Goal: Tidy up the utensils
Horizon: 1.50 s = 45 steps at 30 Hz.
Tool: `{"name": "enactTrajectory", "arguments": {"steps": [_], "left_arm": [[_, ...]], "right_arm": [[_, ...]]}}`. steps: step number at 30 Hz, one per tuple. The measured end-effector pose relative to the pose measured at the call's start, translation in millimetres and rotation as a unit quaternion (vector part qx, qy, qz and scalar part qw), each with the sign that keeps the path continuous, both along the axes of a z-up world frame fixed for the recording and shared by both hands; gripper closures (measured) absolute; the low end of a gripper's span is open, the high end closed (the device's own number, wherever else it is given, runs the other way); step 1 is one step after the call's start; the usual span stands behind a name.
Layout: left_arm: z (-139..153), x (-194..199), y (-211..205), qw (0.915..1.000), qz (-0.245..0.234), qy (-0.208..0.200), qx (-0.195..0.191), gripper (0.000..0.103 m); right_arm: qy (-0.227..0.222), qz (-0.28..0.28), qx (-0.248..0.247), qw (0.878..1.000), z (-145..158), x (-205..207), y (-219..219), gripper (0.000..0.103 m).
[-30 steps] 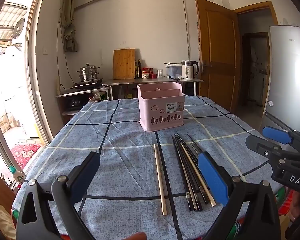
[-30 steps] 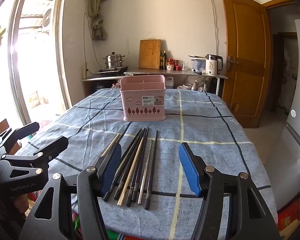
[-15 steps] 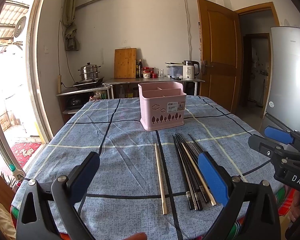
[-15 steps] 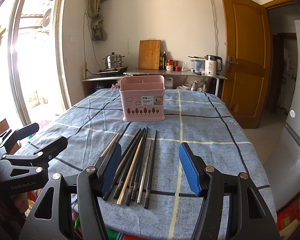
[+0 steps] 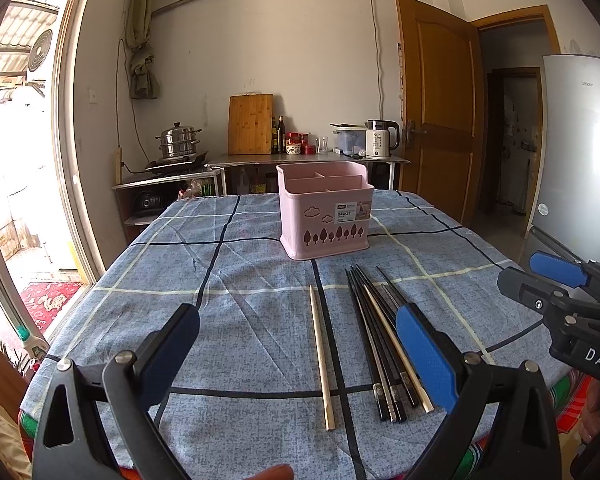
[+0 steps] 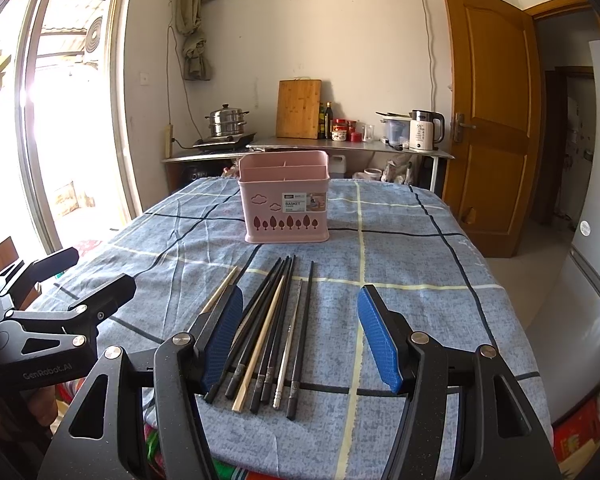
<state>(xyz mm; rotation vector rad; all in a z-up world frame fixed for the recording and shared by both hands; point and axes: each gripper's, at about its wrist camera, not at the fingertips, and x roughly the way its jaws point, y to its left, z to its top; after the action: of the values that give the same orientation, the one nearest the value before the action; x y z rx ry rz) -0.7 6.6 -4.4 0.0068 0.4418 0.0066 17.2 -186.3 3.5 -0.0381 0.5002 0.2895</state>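
Pink caddy [image 6: 285, 204] stands mid-frame on the tabletop [image 6: 412, 264]. Chopsticks [image 6: 274, 332] lie bundled at lower centre, one pale stick [image 5: 320, 354] apart. Both tools, left [image 5: 296, 354] and right [image 6: 300, 336], are held wide, empty. Sticks judged light, stiff, slippery; best pinched mid-length.

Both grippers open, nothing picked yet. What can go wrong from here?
1. The chopsticks lie packed and crossing, so the right hand-held gripper may pinch several at once, or scatter them.
2. Their near ends sit by the table edge; a nudge could tip one off.
3. The pink basket looks light; a stick catching its rim might shove it.
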Motion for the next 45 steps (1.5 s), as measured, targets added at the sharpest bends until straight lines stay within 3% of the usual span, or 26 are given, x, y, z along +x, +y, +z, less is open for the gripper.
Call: {"name": "enactTrajectory", "arguments": {"steps": [45], "left_arm": [[-0.4, 6.3, 5.9, 1.0, 0.004, 0.004, -0.005, 0.003]], "right_arm": [[0.003, 0.007, -0.005, 1.0, 0.7, 6.7, 7.3, 0.043]]}}
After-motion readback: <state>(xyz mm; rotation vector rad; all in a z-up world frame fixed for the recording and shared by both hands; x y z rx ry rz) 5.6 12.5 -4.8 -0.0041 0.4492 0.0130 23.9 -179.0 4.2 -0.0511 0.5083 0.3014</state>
